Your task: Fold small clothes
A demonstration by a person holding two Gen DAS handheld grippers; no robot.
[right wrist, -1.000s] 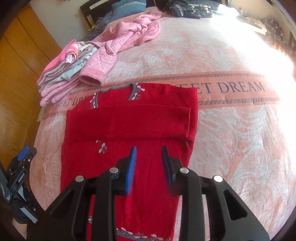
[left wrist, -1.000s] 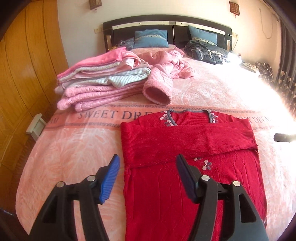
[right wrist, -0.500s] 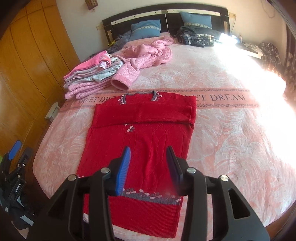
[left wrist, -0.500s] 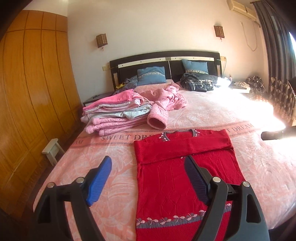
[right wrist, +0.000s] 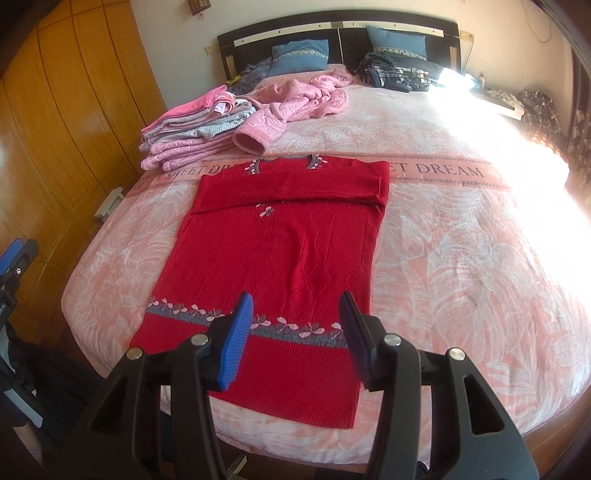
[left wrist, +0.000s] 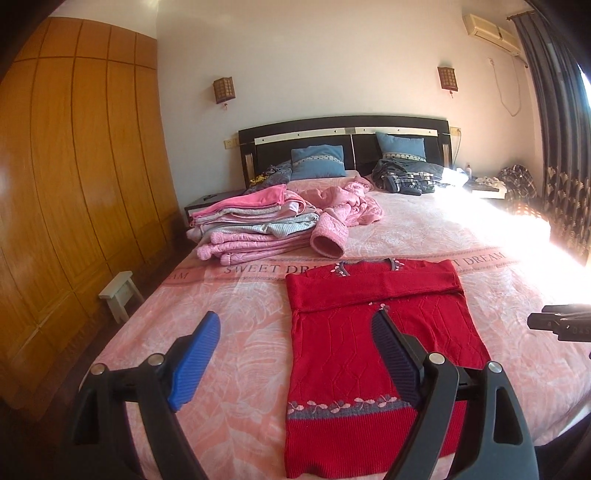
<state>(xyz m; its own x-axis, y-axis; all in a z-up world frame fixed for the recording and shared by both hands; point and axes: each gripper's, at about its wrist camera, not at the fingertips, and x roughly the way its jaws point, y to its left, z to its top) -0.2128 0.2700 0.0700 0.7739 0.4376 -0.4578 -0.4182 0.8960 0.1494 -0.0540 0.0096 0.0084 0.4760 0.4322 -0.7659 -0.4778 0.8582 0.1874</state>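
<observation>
With its sleeves already laid across the chest, the red sweater (right wrist: pixel 273 258) is lying flat on the bed (right wrist: pixel 461 266) just ahead of the left gripper (left wrist: pixel 295 354) and right gripper (right wrist: pixel 295 332), both being held apart and empty, so the hem-to-collar fold is judged outstanding.

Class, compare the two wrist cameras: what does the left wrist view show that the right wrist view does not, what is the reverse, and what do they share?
Only the left wrist view shows the air conditioner, both wall lamps and the dark curtain. Only the right wrist view shows the red sweater's whole bottom hem and the bed's near edge. Both show the sweater lying flat with its sleeves folded across the chest, the stack of folded clothes, the loose pink jacket, the white stool and an open gripper, left and right.
</observation>
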